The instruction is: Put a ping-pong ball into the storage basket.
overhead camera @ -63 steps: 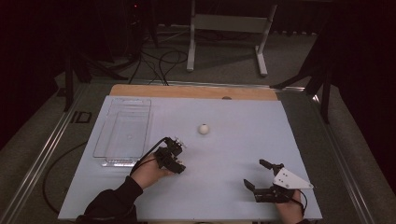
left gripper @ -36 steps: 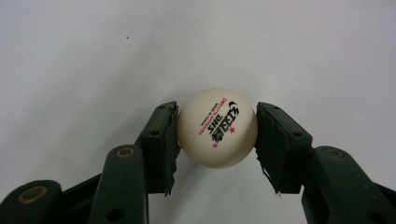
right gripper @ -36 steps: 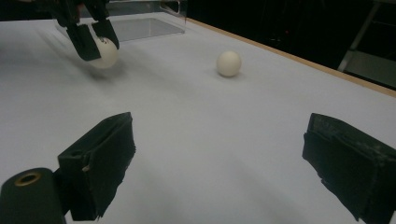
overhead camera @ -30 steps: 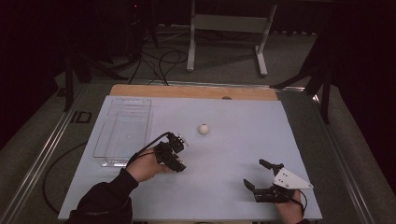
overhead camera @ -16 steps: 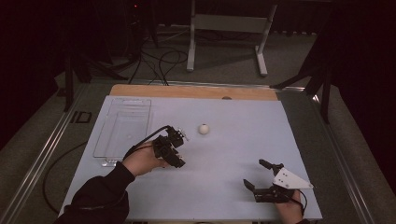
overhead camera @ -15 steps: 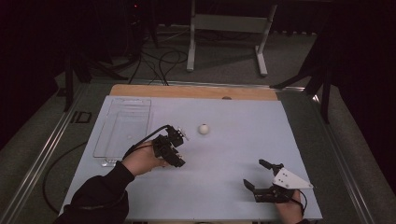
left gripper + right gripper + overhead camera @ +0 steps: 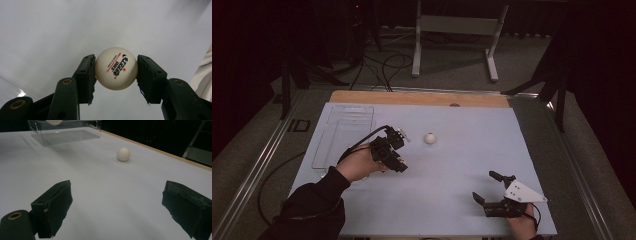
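Note:
My left gripper (image 7: 400, 136) is shut on a white ping-pong ball (image 7: 116, 68) with red and black print. It holds the ball off the table, just right of the clear tray (image 7: 343, 135). In the left gripper view both black pads (image 7: 86, 75) press the ball's sides. A second white ball (image 7: 429, 138) lies loose on the pale table, a short way right of the left gripper; it is also in the right gripper view (image 7: 123, 154). My right gripper (image 7: 485, 186) rests low near the front right edge, open, with nothing between its jaws (image 7: 117, 207).
The clear plastic tray (image 7: 67, 135) stands at the table's left side. A wooden strip (image 7: 419, 98) runs along the far table edge. Beyond it are a grey metal stand (image 7: 457, 25) and cables on the floor. A dark sleeve (image 7: 312, 210) crosses the front left corner.
The left hand has carried its gripper and ball away from the person and slightly left, toward the tray. The right gripper and the loose ball have stayed put.

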Motion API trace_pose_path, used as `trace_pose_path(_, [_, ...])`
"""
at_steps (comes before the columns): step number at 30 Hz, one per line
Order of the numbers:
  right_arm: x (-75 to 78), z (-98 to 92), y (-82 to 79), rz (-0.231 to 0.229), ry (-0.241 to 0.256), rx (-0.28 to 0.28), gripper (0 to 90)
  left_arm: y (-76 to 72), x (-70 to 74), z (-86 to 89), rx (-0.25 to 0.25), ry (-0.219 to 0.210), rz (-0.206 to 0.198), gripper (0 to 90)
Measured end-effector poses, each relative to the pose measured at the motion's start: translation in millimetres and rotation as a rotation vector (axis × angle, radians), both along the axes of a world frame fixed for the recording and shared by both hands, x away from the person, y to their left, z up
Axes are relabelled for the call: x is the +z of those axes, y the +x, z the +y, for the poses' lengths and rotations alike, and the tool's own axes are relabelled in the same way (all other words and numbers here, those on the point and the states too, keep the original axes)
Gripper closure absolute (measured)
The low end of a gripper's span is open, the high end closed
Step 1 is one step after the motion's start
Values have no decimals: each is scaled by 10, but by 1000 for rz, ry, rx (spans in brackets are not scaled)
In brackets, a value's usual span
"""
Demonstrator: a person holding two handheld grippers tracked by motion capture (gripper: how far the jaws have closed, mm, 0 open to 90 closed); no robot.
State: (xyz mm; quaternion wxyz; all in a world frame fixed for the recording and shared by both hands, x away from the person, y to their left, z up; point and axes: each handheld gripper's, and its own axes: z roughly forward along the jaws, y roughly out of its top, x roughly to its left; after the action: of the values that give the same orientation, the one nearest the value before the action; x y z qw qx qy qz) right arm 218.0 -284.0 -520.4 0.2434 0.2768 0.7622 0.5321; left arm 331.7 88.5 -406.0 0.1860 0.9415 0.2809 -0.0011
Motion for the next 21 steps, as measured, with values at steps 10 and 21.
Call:
trace_pose_path(10, [1, 0, -1, 0, 0, 0, 89, 116, 213, 86, 30, -17, -28, 517])
trace_pose_path(21, [3, 2, -4, -2, 0, 1, 90, 242, 442, 209, 75, -23, -56, 517])
